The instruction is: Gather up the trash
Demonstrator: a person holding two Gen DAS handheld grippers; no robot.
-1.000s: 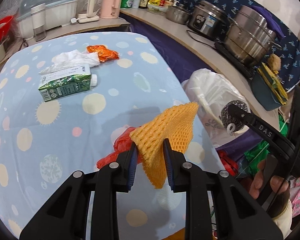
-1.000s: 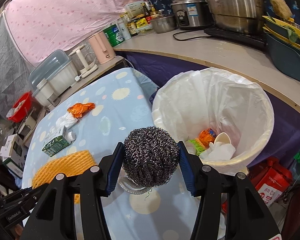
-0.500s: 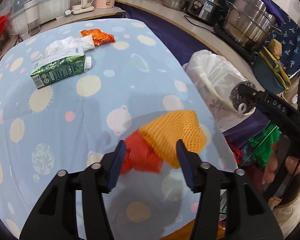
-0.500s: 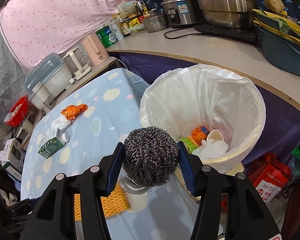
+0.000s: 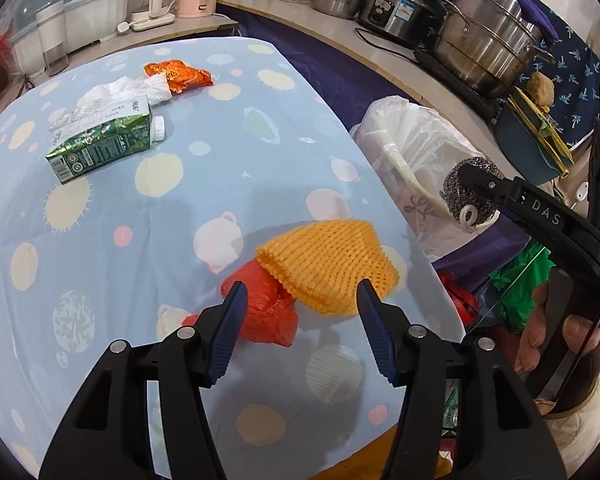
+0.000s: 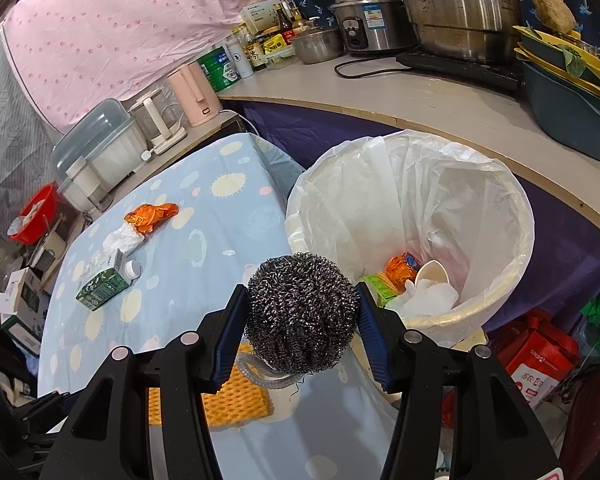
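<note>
Now: R gripper [image 6: 300, 312] clamps steel scourer [image 6: 302, 312], so swing right over bin [image 6: 516, 216] w/ liner before release; L gripper [image 5: 300, 308] jaws just opened, empty, above orange net [image 5: 328, 264].

I stand in a cramped home kitchen: a rice cooker [image 6: 370, 24] and a stacked steel steamer pot [image 6: 460, 8] sit on the curved desk [image 6: 420, 96], beside sauce bottles [image 6: 256, 54], a pink kettle [image 6: 192, 92] and a covered dish rack [image 6: 100, 148]. A lined waste bin [image 6: 500, 300] stands below the counter.
</note>
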